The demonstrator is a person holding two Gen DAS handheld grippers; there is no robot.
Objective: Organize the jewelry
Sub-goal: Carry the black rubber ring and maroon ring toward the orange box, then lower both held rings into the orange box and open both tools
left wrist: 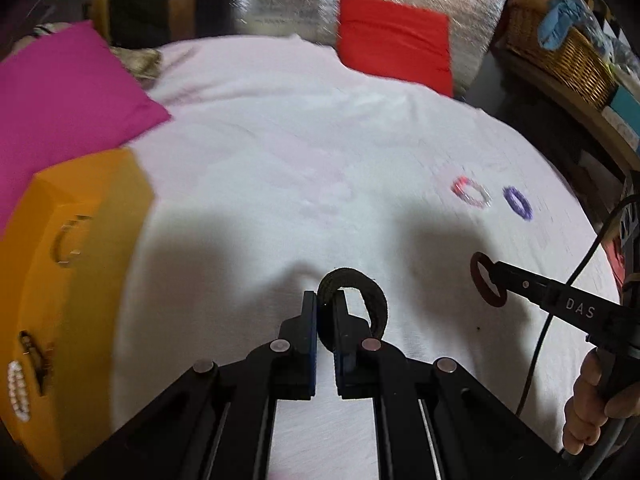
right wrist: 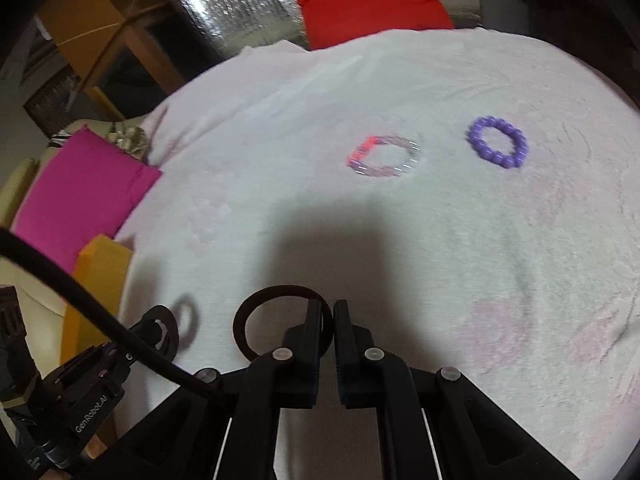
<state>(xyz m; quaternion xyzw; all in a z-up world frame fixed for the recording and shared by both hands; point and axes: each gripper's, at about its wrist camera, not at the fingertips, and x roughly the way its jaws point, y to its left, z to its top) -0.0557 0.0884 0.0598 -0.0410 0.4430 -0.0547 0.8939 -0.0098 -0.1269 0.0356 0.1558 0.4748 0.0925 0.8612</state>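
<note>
My left gripper (left wrist: 327, 304) is shut on a wide black bangle (left wrist: 370, 294), held above the white bedcover (left wrist: 280, 140). My right gripper (right wrist: 327, 312) is shut on a thin dark-brown bangle (right wrist: 260, 304); it also shows in the left wrist view (left wrist: 482, 280). A purple bead bracelet (right wrist: 498, 141) and a pink-and-clear bead bracelet (right wrist: 384, 156) lie on the cover ahead. An orange jewelry box (left wrist: 80, 280) at the left holds a metal bangle (left wrist: 66, 242), a pearl bracelet (left wrist: 18, 392) and a dark piece (left wrist: 38, 360).
A magenta cushion (left wrist: 68, 96) lies at the far left, a red cushion (left wrist: 394, 36) at the back. A wicker basket (left wrist: 560, 56) sits on a shelf to the right. The left gripper (right wrist: 160, 328) and a black cable (right wrist: 100, 320) show in the right wrist view.
</note>
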